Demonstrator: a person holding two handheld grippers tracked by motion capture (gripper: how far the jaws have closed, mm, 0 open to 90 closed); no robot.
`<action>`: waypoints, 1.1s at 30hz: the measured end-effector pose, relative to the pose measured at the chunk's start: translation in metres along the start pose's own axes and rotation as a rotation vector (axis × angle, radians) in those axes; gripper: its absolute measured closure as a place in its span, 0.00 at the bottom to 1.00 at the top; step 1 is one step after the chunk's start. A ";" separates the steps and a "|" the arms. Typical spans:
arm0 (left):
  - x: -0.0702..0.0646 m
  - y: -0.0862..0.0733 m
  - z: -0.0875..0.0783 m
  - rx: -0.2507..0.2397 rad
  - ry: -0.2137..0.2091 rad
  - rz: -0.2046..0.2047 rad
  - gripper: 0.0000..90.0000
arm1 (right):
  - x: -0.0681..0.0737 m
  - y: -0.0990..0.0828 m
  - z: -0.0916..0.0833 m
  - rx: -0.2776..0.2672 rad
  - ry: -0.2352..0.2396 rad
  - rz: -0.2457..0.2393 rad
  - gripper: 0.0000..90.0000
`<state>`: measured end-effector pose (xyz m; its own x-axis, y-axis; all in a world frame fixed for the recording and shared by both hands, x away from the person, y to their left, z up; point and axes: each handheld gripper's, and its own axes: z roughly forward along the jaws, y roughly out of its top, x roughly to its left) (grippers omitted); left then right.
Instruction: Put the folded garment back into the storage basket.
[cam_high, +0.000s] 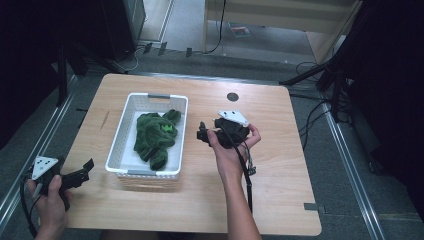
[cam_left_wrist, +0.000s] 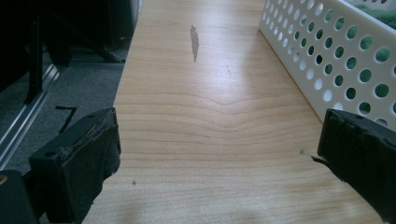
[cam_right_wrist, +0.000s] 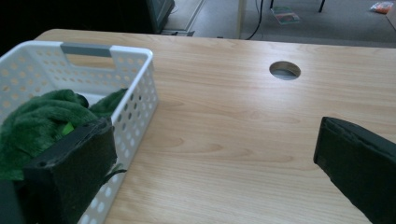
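A white perforated basket (cam_high: 125, 120) stands on the wooden table (cam_high: 280, 165), left of centre, and holds a crumpled green cloth (cam_high: 154, 134). My left gripper (cam_high: 82, 172) hovers at the table's front left corner, open, with nothing between its jaws. In the left gripper view the basket's side wall (cam_left_wrist: 336, 56) runs along the right. My right gripper (cam_high: 202, 132) is held just right of the basket, open and empty. In the right gripper view the basket (cam_right_wrist: 135, 88) and the green cloth (cam_right_wrist: 42, 121) lie at the left, partly behind the left jaw.
A round cable hole (cam_high: 232, 96) is set in the table near its far edge, also the round hole (cam_right_wrist: 285, 70) in the right gripper view. A dark streak (cam_left_wrist: 194, 42) marks the wood left of the basket. Cables and dark stands surround the table on the floor.
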<state>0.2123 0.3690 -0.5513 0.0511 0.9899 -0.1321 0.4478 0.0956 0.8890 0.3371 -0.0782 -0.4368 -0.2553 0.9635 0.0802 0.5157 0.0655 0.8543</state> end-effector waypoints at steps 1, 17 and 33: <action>0.000 0.000 0.000 -0.002 0.000 0.000 0.00 | -0.003 -0.002 0.000 0.001 -0.002 -0.003 0.00; 0.000 0.000 0.000 -0.005 0.001 0.000 0.00 | -0.056 -0.026 -0.023 -0.002 -0.055 0.034 0.00; 0.000 0.000 0.000 -0.003 0.000 -0.001 0.00 | -0.097 -0.054 -0.040 -0.002 -0.101 0.054 0.00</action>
<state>0.2120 0.3690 -0.5514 0.0508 0.9898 -0.1329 0.4447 0.0967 0.8904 0.3009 -0.1854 -0.4699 -0.1433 0.9869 0.0745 0.5252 0.0120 0.8509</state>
